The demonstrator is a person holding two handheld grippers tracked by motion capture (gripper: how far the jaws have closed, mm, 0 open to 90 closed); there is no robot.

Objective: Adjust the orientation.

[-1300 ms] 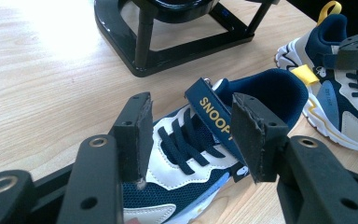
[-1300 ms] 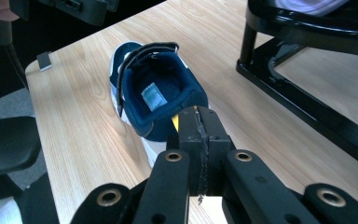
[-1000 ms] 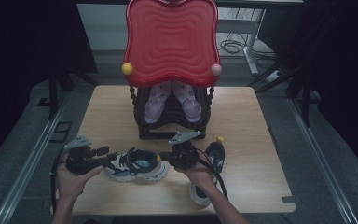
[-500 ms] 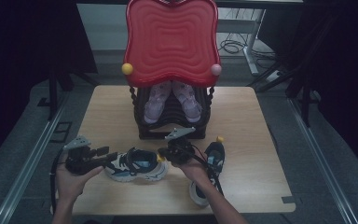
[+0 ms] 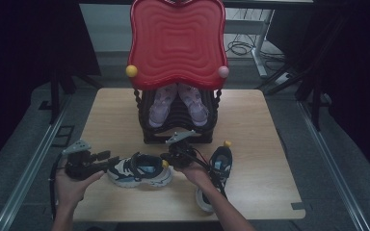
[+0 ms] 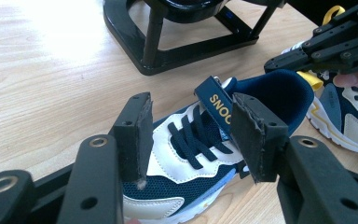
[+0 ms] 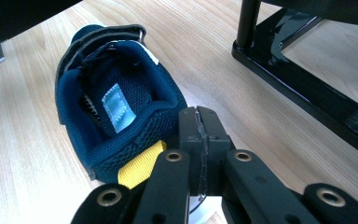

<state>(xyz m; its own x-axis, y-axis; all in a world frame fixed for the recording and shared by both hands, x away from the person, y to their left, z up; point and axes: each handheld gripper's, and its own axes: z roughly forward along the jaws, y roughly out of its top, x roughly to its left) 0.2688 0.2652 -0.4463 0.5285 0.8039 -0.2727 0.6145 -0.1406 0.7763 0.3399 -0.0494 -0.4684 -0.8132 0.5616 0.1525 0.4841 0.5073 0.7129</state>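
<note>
Left claw (image 5: pixel 107 158), jaws set wide to either side of the toe of a navy-and-white sneaker (image 5: pixel 139 171) lying on the desk (image 5: pixel 265 144); whether the pads press on the shoe is not clear from the left gripper view. Right claw (image 5: pixel 168 155), jaws pressed together, empty, at the sneaker's heel beside its yellow pull tab (image 7: pixel 140 167). Second sneaker (image 5: pixel 217 173) farther right; black shoe rack (image 5: pixel 178 118) behind.

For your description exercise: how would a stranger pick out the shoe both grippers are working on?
Start at the black rack under the red tray. On the table in front lie two navy shoes; it is the left shoe, lying crosswise between the grippers, while the other points away.
</note>
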